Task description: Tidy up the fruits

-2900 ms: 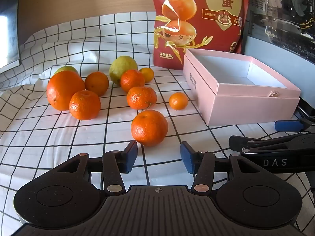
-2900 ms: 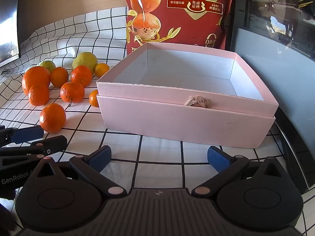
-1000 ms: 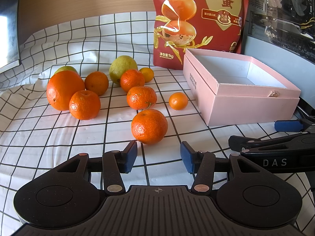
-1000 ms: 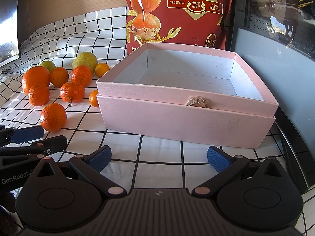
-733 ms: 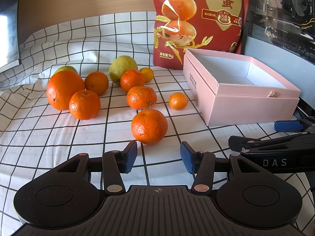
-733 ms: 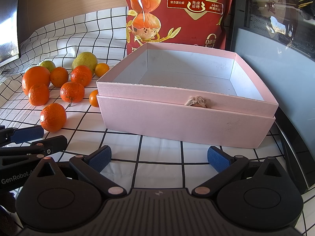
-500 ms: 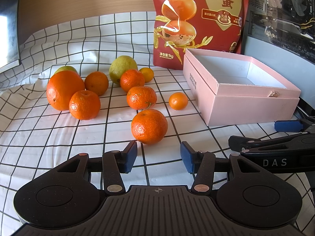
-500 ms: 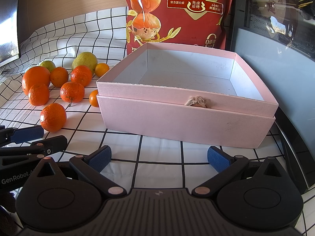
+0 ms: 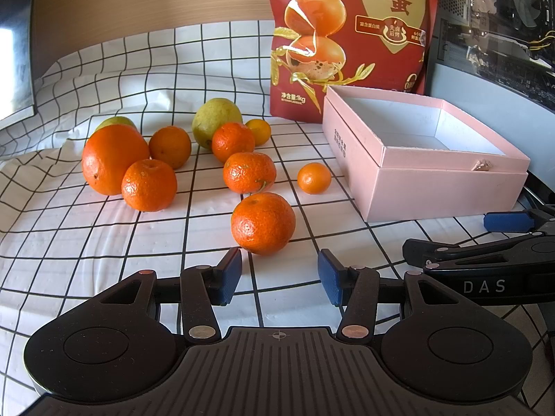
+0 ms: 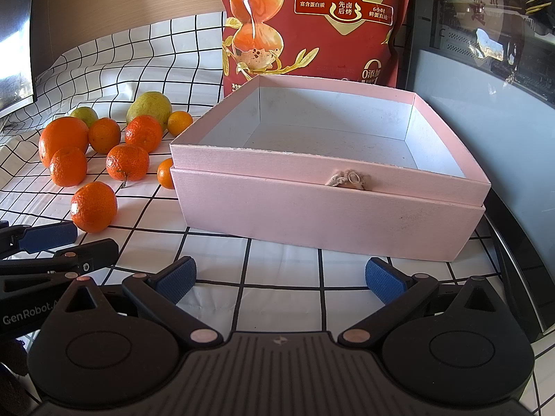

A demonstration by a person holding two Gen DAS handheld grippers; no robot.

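Gridded white cloth (image 9: 104, 277) covers my whole work surface, rumpled toward the back, with a wood wall behind. Next biggest: red snack bag (image 9: 350, 34) standing upright against the rear, then the pink box (image 10: 326, 204) just in front of it, open-topped and with nothing in it. Fruit all sits loose on the cloth left of the box: one big orange (image 9: 114, 159), two greenish fruits behind, several tangerines, a couple of tiny ones. Nearest tangerine (image 9: 263, 223) sits straight ahead of my left gripper (image 9: 277, 275), just beyond the fingertips, not touching. Left tongs are spread apart, holding nothing. My right gripper (image 10: 281, 277) faces the box front, tongs spread wide, also holding nothing.

Task looks barely started, zero fruit boxed. Risks as I see them: round tangerine on wrinkled cloth could roll off when a pad nudges it before both sides close; pads could snag a cloth fold and drag other fruit; the two grippers sit near each other, so swinging left toward the box may clip the right one.
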